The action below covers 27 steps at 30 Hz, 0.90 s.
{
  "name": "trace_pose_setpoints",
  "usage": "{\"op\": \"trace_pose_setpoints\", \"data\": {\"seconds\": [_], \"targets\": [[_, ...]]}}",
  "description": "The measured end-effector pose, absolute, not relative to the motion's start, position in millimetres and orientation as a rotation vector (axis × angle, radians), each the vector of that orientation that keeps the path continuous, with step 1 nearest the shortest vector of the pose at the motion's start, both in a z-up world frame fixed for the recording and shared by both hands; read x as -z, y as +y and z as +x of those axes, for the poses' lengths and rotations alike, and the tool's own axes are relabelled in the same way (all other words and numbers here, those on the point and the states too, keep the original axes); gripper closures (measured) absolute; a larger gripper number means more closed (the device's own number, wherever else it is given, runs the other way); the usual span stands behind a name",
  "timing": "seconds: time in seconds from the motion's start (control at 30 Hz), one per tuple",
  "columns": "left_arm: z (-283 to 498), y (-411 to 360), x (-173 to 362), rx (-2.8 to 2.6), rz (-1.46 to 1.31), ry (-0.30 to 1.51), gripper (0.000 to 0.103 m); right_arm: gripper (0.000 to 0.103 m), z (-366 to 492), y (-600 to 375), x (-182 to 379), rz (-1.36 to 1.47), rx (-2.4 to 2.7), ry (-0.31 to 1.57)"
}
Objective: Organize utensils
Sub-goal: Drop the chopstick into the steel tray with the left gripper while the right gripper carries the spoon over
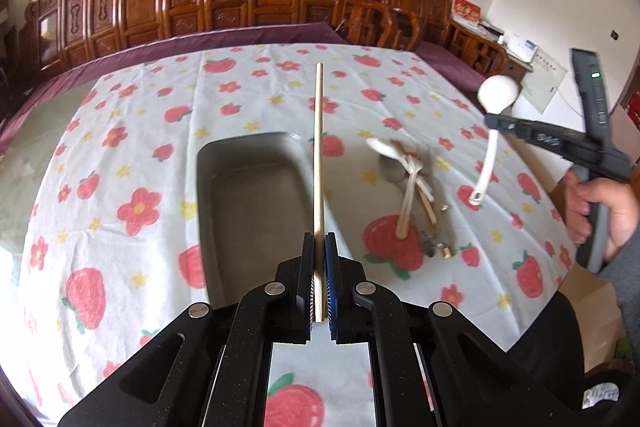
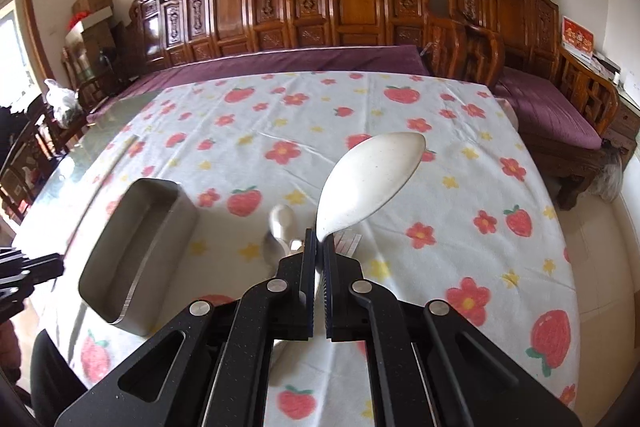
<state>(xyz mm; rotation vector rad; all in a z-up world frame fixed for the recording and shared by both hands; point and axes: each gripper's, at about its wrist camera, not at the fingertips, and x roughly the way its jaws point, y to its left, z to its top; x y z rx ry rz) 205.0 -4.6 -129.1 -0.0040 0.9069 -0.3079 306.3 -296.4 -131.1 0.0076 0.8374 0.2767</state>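
Chopstick (image 1: 319, 147) pinched in left gripper (image 1: 319, 247) jaws, held above gray tray (image 1: 256, 211) on desk (image 1: 132, 155). Right gripper (image 2: 319, 247) jaws clamp white spoon (image 2: 370, 179) by its handle, raised over desk. More utensils (image 1: 408, 183) piled right of tray.

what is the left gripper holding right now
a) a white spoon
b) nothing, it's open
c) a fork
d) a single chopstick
d: in the left wrist view the left gripper is shut on a thin pale chopstick that sticks forward over the grey tray, while the white spoon is in the right gripper.
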Motion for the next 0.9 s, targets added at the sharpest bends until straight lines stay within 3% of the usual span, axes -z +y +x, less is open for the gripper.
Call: {"op": "trace_pose_setpoints", "data": {"seconds": [0.43,0.9], "targets": [[232,22,181,0.187,0.021,1.081,0.099,0.099,285,-188,126,-0.052,-0.502,0.859],[245,20,188,0.195,0.005,1.109,0.099,0.099,280,-144,135,-0.102,-0.573,0.895]]}}
